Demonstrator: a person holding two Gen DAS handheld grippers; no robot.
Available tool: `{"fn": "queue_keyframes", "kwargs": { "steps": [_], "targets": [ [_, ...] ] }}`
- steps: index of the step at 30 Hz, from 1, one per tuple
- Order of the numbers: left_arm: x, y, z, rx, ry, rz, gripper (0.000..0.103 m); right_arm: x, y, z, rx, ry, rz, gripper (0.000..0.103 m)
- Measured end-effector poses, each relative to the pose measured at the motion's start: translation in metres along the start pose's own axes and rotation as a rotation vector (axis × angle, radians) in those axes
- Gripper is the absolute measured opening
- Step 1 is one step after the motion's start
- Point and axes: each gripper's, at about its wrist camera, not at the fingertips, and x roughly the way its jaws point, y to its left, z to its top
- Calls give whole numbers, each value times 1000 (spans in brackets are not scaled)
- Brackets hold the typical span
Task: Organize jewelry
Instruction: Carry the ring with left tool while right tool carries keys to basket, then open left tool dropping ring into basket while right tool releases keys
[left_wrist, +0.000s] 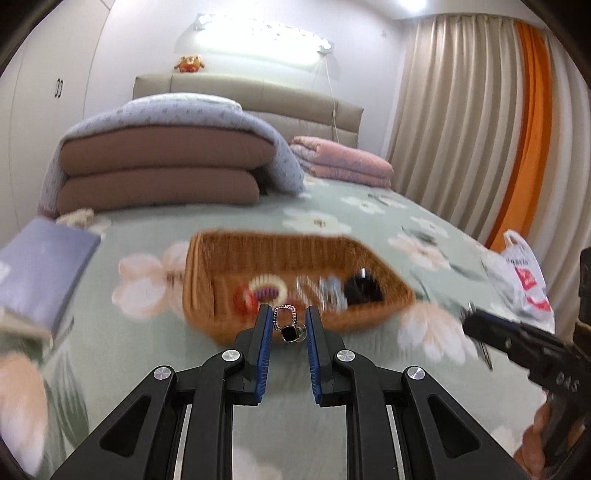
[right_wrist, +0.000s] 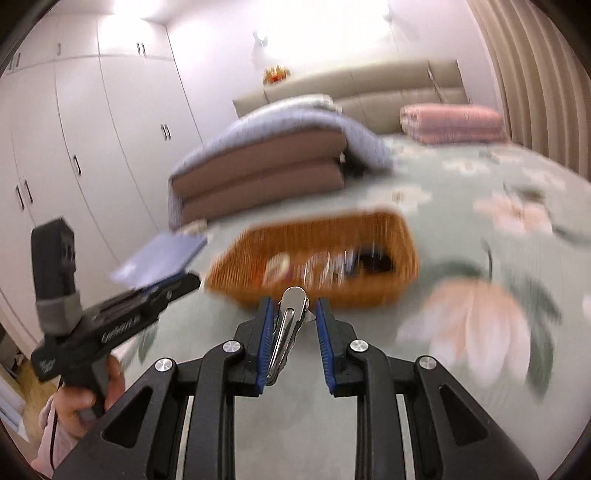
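A wicker basket (left_wrist: 207, 273) sits on the flowered bedspread and holds several hair ties, clips and a black item; it also shows blurred in the right wrist view (right_wrist: 391, 236). My left gripper (left_wrist: 289, 326) is shut on a small chain earring with a black square stone (left_wrist: 288, 330), just in front of the basket's near wall. My right gripper (right_wrist: 294, 321) is shut on a silver metal hair clip (right_wrist: 286, 325), held above the bedspread short of the basket. The right gripper also shows at the right edge of the left wrist view (left_wrist: 476, 321).
A blue-grey book (left_wrist: 40, 269) lies left of the basket. Folded brown and blue quilts (left_wrist: 159, 166) and a pink blanket (left_wrist: 343, 162) lie near the headboard. A white plastic bag (left_wrist: 521, 280) lies at the bed's right edge. Curtains hang on the right, wardrobes (right_wrist: 74, 147) on the left.
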Motion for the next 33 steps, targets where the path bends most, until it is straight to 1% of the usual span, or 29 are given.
{"fn": "queue_keyframes", "kwargs": {
  "steps": [2, 3, 5, 7, 8, 9, 12, 15, 18, 19, 20, 21, 22, 23, 25, 28, 31, 33],
  "targets": [
    [11, -1, 16, -1, -18, 0, 18, 15, -5, 23, -17, -30, 13, 26],
    [20, -1, 23, -9, -20, -2, 18, 31, -10, 35, -12, -37, 26, 26],
    [42, 2, 31, -36, -18, -15, 18, 50, -16, 48, -3, -44, 28, 26],
    [63, 6, 34, -57, -17, -14, 18, 82, -23, 56, -5, -37, 31, 26],
    [74, 8, 34, -68, -13, -16, 18, 90, -25, 57, -7, -31, 32, 26],
    [83, 10, 33, -80, -7, -19, 18, 108, -28, 58, -8, -12, 38, 26],
    [104, 17, 25, -94, 15, -16, 18, 139, -37, 53, -5, 27, 24, 26],
    [113, 21, 19, -91, 34, 0, 18, 158, -49, 45, 22, 79, 26, 26],
    [115, 23, 16, -106, 42, 1, 18, 167, -56, 40, 40, 111, 19, 27],
    [113, 23, 15, -109, 34, 5, 19, 169, -58, 39, 44, 119, 20, 27],
    [110, 23, 14, -110, 27, 4, 30, 168, -59, 38, 51, 119, 26, 28],
    [106, 23, 14, -111, 20, 1, 39, 167, -61, 38, 60, 116, 34, 33],
    [101, 23, 14, -111, 4, 5, 55, 163, -62, 39, 68, 108, 38, 36],
    [94, 22, 14, -107, -23, 18, 61, 159, -61, 40, 67, 97, 29, 43],
    [83, 19, 14, -96, -40, 27, 61, 146, -57, 42, 47, 69, 0, 44],
    [66, 17, 16, -115, -46, 22, 61, 122, -48, 43, 32, 44, 0, 44],
    [39, 10, 10, -125, -68, 18, 61, 90, -34, 38, -10, 15, -15, 45],
    [17, 4, 1, -126, -85, 33, 61, 62, -24, 27, -58, -17, -48, 50]
  ]
}}
